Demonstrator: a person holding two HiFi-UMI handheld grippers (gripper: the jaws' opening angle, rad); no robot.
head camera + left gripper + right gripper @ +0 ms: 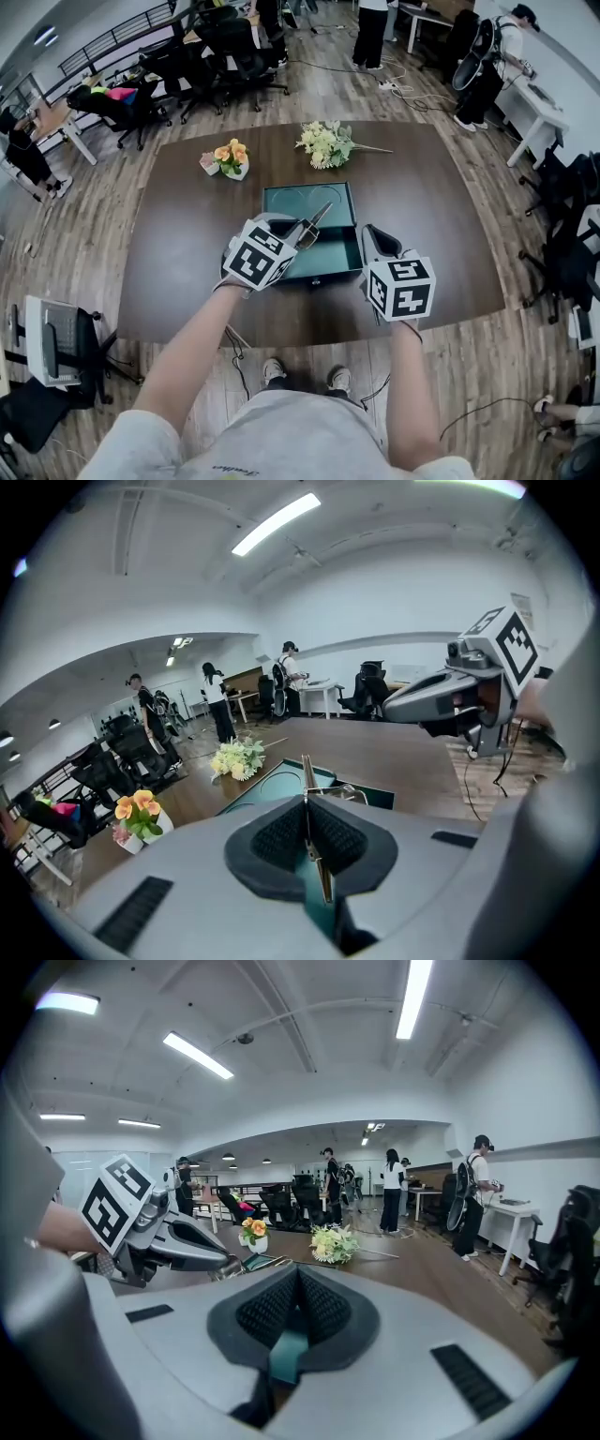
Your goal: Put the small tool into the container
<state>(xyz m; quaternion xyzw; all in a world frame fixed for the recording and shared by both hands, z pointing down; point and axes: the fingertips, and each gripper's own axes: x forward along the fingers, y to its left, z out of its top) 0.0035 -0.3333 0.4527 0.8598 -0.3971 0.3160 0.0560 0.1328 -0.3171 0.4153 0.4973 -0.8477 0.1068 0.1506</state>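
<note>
In the head view, my left tool (298, 230) sits just left of the frame's centre, clenched on the small metal implement (316, 217). The implement sticks out toward the upper right over the open green container (333, 251), which rests mid-frame on the dark worktop (178, 253). My right tool (368, 232) hangs at the container's right edge. A bouquet (323, 143) and a flower pot (228, 159) lie above, well apart from the work. In the left gripper view, the pads are pressed onto the implement (306, 782), a thin strip rising up the middle of the frame, with the container (272, 787) beyond and below its tip. In the right gripper view, my right tool (298, 1309) is closed with nothing between its pads, and the left tool (217, 1265) shows at centre left. I judge the pick-up done and the carry nearly so. What is left is to lower the implement into the container and let go.
</note>
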